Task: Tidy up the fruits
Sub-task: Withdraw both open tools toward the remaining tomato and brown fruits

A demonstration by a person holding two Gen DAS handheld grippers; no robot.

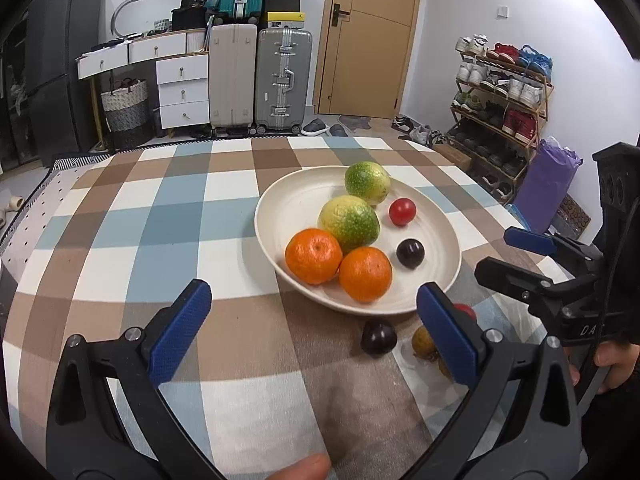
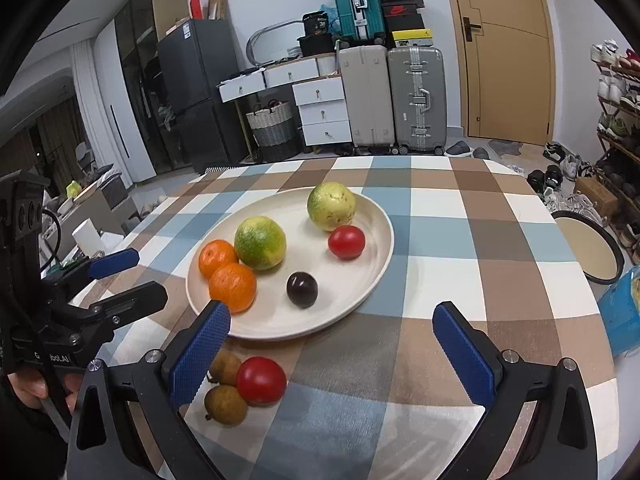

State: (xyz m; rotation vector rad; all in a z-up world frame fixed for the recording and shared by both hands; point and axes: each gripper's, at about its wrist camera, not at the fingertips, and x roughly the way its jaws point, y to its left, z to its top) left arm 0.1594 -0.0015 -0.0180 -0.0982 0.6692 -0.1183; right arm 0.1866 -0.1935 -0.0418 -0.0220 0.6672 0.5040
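A cream plate on the checked tablecloth holds two oranges, two green-yellow citrus fruits, a red tomato and a dark plum. In front of the plate on the cloth lie another dark plum, a red tomato and two small brown fruits. My left gripper is open and empty above the cloth, left of the loose fruits. My right gripper is open and empty, just right of the loose tomato.
The tablecloth covers the whole table, with its far edge beyond the plate. A round dark-rimmed tray and a blue bag sit off the table's right side. Suitcases, drawers and a shoe rack stand behind.
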